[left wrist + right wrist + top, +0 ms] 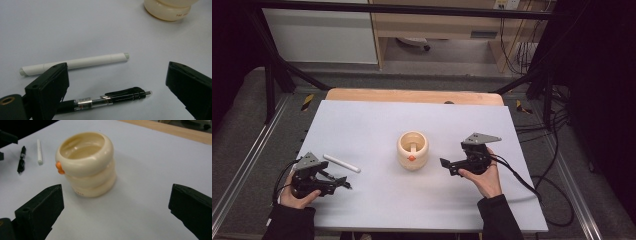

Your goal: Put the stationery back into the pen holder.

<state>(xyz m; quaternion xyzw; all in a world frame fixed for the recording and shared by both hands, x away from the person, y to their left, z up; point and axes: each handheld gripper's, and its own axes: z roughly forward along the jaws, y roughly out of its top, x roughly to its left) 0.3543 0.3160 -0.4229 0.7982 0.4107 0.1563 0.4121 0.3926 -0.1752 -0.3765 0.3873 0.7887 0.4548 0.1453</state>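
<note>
Black jaws of the right gripper (115,217) stand wide apart with nothing between them, facing the cream holder (87,163).

Ahead of those jaws and clear of both pads, the ringed holder stands upright on the white table sheet (377,125), an orange knob on its side. Between the spread jaws of the left gripper (117,90), which grip nothing, a black pen (110,98) lies flat. Just beyond it lies a white stick (75,63), roughly parallel and apart from it.
</note>
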